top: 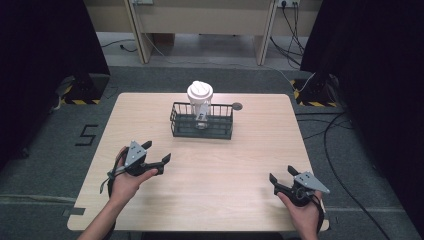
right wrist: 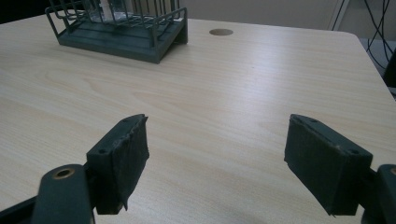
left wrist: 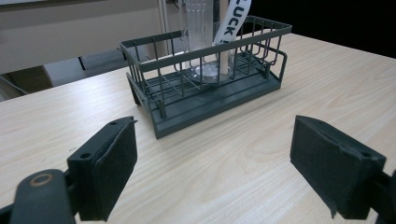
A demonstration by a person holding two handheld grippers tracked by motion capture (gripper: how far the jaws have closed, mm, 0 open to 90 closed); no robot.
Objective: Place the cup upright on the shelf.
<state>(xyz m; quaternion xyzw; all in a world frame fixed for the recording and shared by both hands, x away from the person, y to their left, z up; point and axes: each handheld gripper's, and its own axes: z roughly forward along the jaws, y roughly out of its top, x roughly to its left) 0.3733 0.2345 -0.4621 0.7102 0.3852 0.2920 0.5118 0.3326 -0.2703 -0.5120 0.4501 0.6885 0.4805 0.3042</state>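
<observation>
Nothing picked up yet: the left gripper (top: pixel 156 152) waits near the desk's (top: pixel 215 180) left edge with jaws spread wide and empty, and the right gripper (top: pixel 282 175) sits by the front right corner just as wide and bare. The clear lidded cup (top: pixel 200 102) stands upright in the wire basket (top: pixel 202 127) at the middle of the far edge, untouched, so all the work looks ahead; its white strip (left wrist: pixel 233 21) reads "LUCK", the rest cut off.

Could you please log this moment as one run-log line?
left hand-held gripper: open, empty | right hand-held gripper: open, empty | clear plastic cup with white lid: upright in dark wire basket | light wooden table
</observation>
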